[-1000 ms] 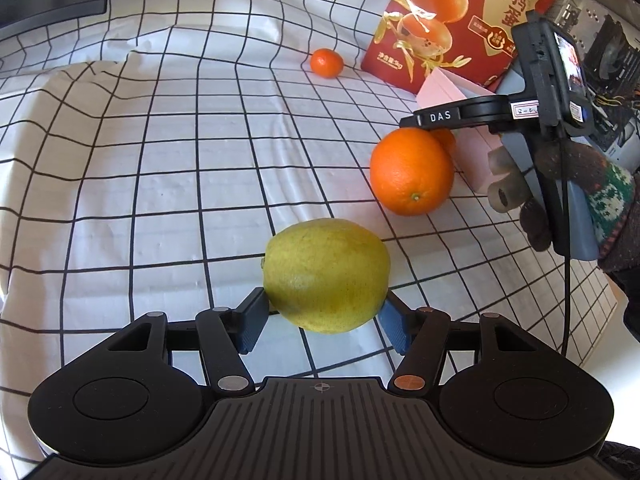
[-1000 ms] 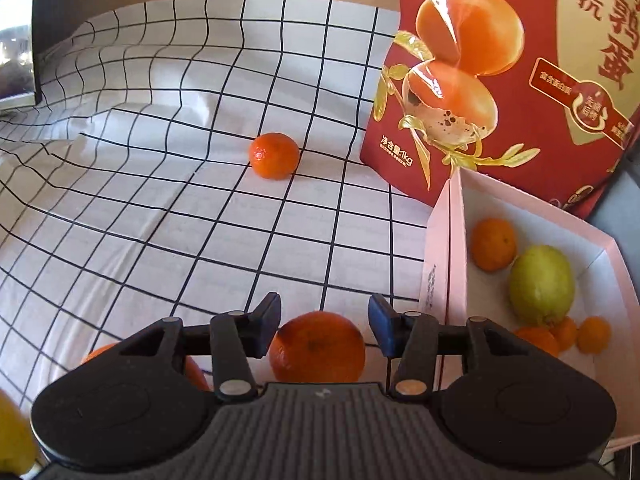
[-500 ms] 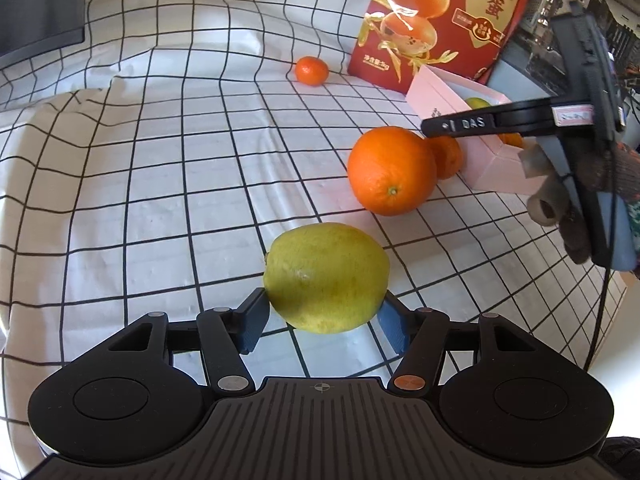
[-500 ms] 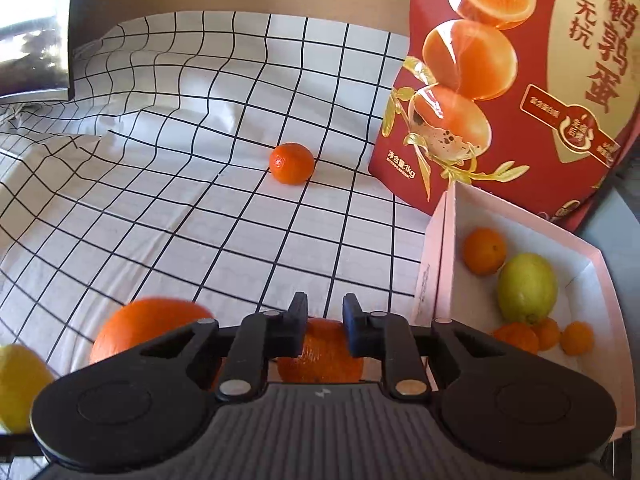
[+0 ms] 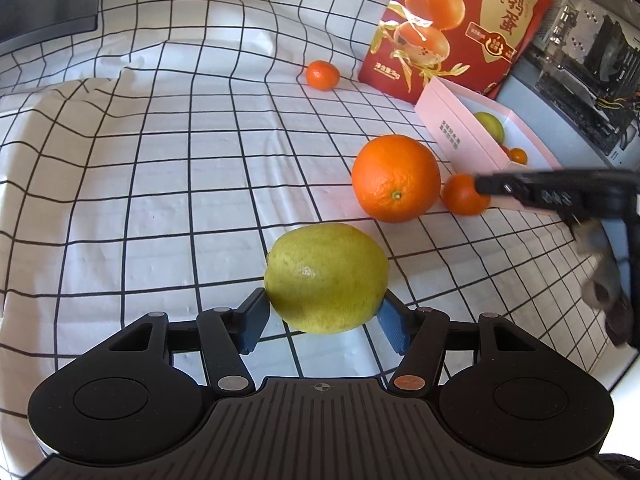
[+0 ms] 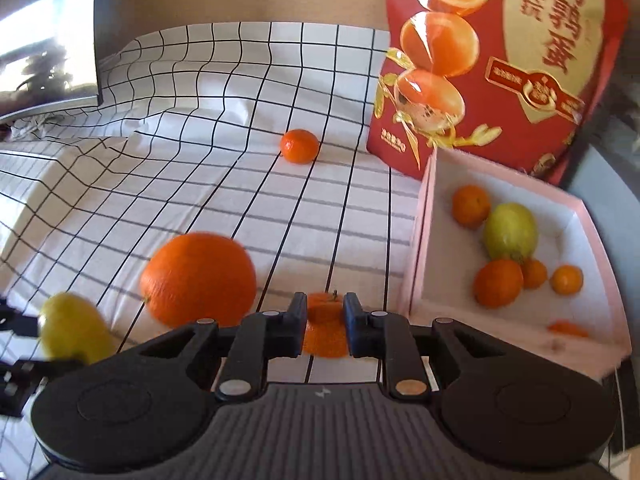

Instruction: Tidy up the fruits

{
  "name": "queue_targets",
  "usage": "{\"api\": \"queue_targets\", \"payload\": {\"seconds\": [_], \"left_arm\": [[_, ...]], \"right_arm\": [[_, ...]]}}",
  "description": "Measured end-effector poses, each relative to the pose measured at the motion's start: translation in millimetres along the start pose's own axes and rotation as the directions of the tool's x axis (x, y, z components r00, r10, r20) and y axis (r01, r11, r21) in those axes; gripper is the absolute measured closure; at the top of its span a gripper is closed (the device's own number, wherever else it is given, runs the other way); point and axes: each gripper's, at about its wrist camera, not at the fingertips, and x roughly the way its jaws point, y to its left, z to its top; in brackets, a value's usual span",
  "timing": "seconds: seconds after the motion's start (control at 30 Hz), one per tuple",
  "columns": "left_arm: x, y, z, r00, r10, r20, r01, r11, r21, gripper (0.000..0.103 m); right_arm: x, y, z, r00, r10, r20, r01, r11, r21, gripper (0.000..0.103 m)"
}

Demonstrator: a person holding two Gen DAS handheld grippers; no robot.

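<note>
My left gripper (image 5: 324,320) is shut on a yellow-green lemon (image 5: 326,276) and holds it over the checked cloth. My right gripper (image 6: 323,322) is shut on a small mandarin (image 6: 325,324), which shows in the left wrist view (image 5: 462,196) beside the pink box. A large orange (image 5: 396,178) lies on the cloth between the two grippers; it also shows in the right wrist view (image 6: 199,278). Another mandarin (image 5: 322,75) lies far back near the red bag. The pink box (image 6: 420,240) on the right holds a lemon and several mandarins.
A tall red bag (image 6: 496,60) printed with egg pictures stands behind the box. A dark monitor (image 6: 48,40) stands at the back left. The white cloth with black grid lines (image 5: 160,160) is wrinkled on the left. Computer hardware (image 5: 592,72) stands at the far right.
My right gripper has closed from open onto the small mandarin and lifted back a little. My left gripper keeps hold of the lemon and has shifted slightly.
</note>
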Motion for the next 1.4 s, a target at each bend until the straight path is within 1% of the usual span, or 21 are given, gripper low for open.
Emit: {"api": "queue_targets", "payload": {"seconds": [0.07,0.13,0.17,0.2,0.23,0.27,0.43,0.53,0.63,0.73,0.97,1.03,1.07,1.1,1.17,1.27,1.4], "left_arm": [[1.1,-0.8,-0.6,1.0,-0.002,-0.001,0.002,1.0,-0.002,0.038],[2.6,-0.5,-2.6,1.0,-0.007,-0.005,0.007,1.0,-0.01,0.039],[3.6,-0.3,-3.6,1.0,-0.007,-0.006,0.007,1.0,-0.013,0.04],[3.1,-0.4,-4.2,1.0,-0.005,-0.001,0.005,1.0,-0.011,0.04],[2.9,-1.0,-4.4,1.0,-0.003,0.001,0.003,1.0,-0.009,0.04],[2.9,-1.1,-4.0,1.0,-0.002,0.0,0.002,1.0,-0.011,0.04],[3.0,-0.3,-3.8,1.0,0.0,0.008,0.0,1.0,-0.029,0.04],[3.3,-1.7,-3.2,1.0,0.005,0.012,-0.005,1.0,-0.029,0.04],[0.9,-6.6,-1.9,0.999,0.031,0.015,-0.031,1.0,0.0,0.041],[-5.4,-11.1,-0.6,0.998,0.043,0.034,-0.044,0.999,0.032,0.041],[-10.6,-18.1,9.7,0.998,0.04,0.052,-0.043,0.997,0.066,0.041],[-9.8,-18.5,13.2,0.998,0.038,0.057,-0.041,0.997,0.065,0.041],[-8.8,-18.8,15.4,0.997,0.038,0.06,-0.042,0.997,0.065,0.041],[-7.5,-19.0,17.3,0.997,0.04,0.063,-0.044,0.997,0.066,0.041],[-3.3,-18.3,21.6,0.997,0.048,0.066,-0.052,0.997,0.06,0.041],[4.1,-16.1,26.4,0.997,0.064,0.053,-0.067,0.996,0.053,0.041],[14.1,-14.4,29.2,0.998,0.059,0.01,-0.059,0.997,0.047,0.038]], "right_arm": [[-7.5,-4.3,-8.8,1.0,0.026,-0.011,-0.026,0.999,0.03,0.083],[-15.1,-8.0,-18.3,0.999,0.039,-0.02,-0.038,0.997,0.06,0.074],[-19.1,-8.8,-22.2,0.999,0.039,-0.016,-0.038,0.997,0.066,0.06],[-23.3,-9.2,-26.0,0.999,0.035,-0.005,-0.034,0.997,0.07,0.052],[-26.1,-9.2,-28.5,1.0,0.027,0.007,-0.028,0.997,0.071,0.04],[-27.4,-9.0,-30.1,1.0,0.024,0.015,-0.025,0.997,0.069,0.038],[-4.6,-5.9,-28.5,1.0,0.029,-0.008,-0.028,0.995,0.093,0.038],[14.8,-2.9,-23.1,1.0,0.004,-0.007,-0.004,0.995,0.104,0.038],[31.4,1.1,-19.4,0.999,-0.037,-0.027,0.039,0.995,0.092,0.038],[41.3,4.1,-19.7,0.997,-0.051,-0.054,0.055,0.996,0.073,0.046],[37.8,4.0,-25.5,0.998,-0.032,-0.053,0.036,0.996,0.081,0.048],[37.0,4.8,-25.6,0.998,-0.033,-0.054,0.037,0.996,0.081,0.049],[36.6,5.4,-25.2,0.998,-0.037,-0.054,0.041,0.996,0.077,0.054],[35.7,5.9,-25.3,0.998,-0.04,-0.055,0.044,0.996,0.073,0.055],[33.7,6.5,-26.1,0.998,-0.026,-0.061,0.031,0.996,0.078,0.055],[28.2,10.8,-29.6,0.997,-0.012,-0.07,0.017,0.997,0.069,0.055],[16.6,13.4,-38.6,0.997,0.015,-0.08,-0.009,0.997,0.081,0.055]]}}
